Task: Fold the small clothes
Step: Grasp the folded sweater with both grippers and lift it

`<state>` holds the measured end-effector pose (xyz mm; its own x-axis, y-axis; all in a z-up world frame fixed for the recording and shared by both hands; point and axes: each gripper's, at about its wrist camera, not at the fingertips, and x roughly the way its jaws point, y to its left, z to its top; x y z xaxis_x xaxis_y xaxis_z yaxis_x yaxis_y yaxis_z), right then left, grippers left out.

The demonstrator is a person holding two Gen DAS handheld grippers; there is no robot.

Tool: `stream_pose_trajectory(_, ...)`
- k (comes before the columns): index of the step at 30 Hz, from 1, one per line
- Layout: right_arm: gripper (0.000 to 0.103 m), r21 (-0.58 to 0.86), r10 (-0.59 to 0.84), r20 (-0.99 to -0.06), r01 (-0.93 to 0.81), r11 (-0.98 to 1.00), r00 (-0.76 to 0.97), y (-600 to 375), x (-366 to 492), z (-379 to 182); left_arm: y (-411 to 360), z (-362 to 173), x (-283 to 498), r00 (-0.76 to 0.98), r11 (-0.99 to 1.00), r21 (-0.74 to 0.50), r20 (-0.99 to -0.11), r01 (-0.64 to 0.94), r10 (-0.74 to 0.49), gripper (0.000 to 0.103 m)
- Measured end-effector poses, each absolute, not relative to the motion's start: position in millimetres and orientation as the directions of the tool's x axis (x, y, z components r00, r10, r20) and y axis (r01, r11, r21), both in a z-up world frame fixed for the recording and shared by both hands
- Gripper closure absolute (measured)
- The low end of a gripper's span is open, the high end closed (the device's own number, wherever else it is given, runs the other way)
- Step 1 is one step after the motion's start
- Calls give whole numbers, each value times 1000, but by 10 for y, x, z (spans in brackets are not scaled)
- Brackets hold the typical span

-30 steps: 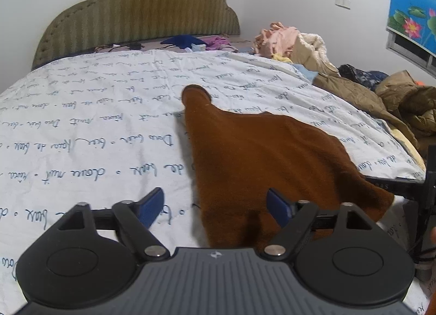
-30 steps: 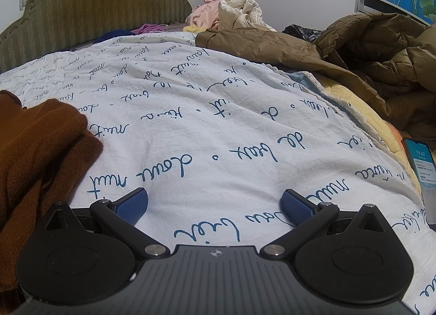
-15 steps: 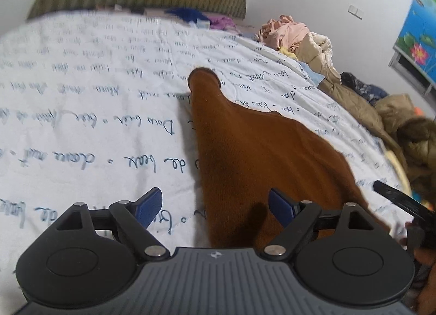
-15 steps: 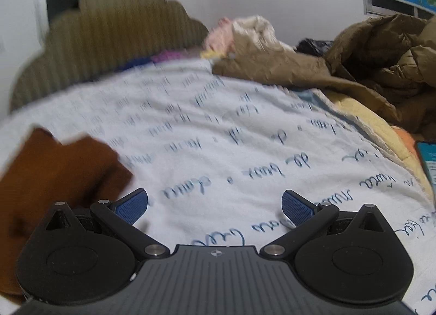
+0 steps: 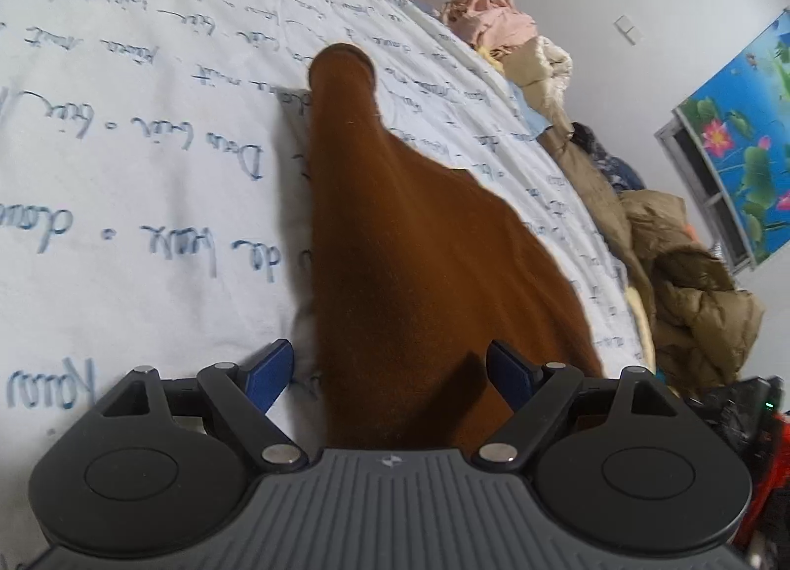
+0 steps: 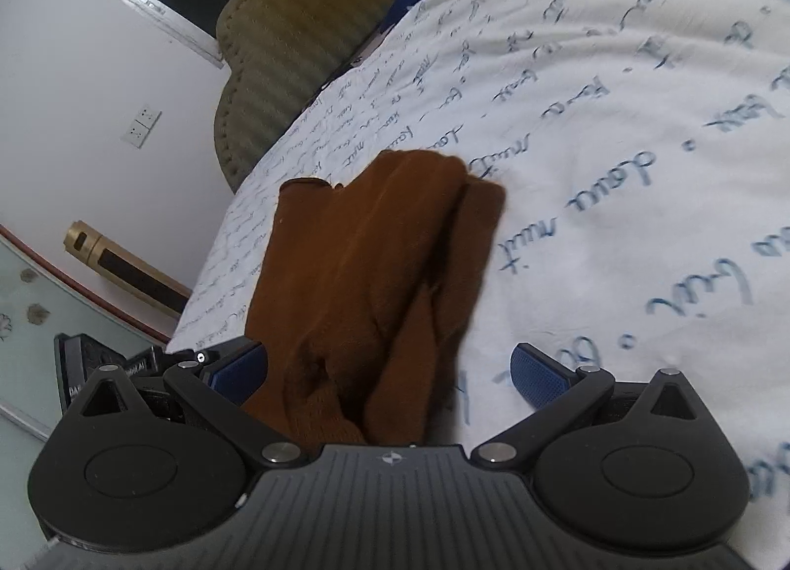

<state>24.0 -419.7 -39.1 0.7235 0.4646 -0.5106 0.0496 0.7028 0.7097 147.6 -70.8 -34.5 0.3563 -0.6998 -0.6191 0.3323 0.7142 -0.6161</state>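
Brown garment (image 5: 410, 244) lies between both left tongs (image 5: 390, 367) and right tongs (image 6: 387, 367), each spread wide, gripping nothing.

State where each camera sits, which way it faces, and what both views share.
Left wrist: sits behind the left gripper, looks down along the brown garment up the bed toward piled clothes; only its own open fingers show.
Right wrist: sits behind the right gripper, rolled, looks across the brown garment toward the headboard; its open fingers show, plus part of the other gripper at lower left.
Shared: the brown garment and the script-printed bed sheet.
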Motion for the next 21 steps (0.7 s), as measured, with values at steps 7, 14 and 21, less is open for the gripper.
stream_pose_trajectory(7, 11, 758, 527, -467, 14, 653, 710, -4109, 696, -468, -808, -534, 1800, 316, 599, -766, -523, 234, -792, 19)
stream_pose_trajectory(14, 61, 743, 485, -507, 77, 664, 712, -4098, 950, -550, -899, -551, 1901, 314, 640, -717, -562, 274, -765, 67)
stream_pose_trajectory(21, 68, 717, 485, -483, 10, 697, 729, -3918, 952, -326, -844, -214, 1781, 401, 710, -598, -587, 372, -703, 73)
